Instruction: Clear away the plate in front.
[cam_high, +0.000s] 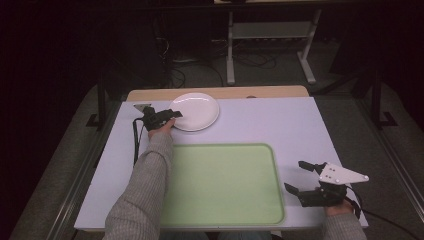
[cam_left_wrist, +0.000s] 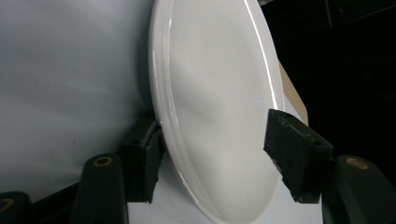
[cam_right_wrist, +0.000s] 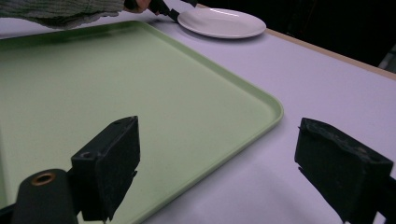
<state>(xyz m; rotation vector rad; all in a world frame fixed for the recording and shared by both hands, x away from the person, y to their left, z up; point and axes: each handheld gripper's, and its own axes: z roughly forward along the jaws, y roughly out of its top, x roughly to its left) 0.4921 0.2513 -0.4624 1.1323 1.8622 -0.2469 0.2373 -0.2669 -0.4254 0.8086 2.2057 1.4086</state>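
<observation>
A white plate (cam_high: 195, 111) lies at the back of the table, left of centre. My left gripper (cam_high: 175, 116) reaches it from the left, and the plate's near rim (cam_left_wrist: 215, 93) stands between the open jaws. One pad (cam_left_wrist: 144, 158) sits by the rim's underside. The other pad (cam_left_wrist: 294, 149) hovers over the plate's face, and I see no clamping. My right gripper (cam_high: 294, 175) rests at the front right of the table, jaws wide open and with nothing between them (cam_right_wrist: 217, 163). The plate (cam_right_wrist: 222, 22) also appears far off in the right gripper view.
A large light-green tray (cam_high: 225, 185) lies at the front middle of the white table (cam_high: 300, 125), with nothing on it. Its corner (cam_right_wrist: 275, 112) is just left of my right gripper. A grey-sleeved forearm (cam_high: 150, 180) crosses the tray's left edge. Dark floor and a metal stand lie beyond the table.
</observation>
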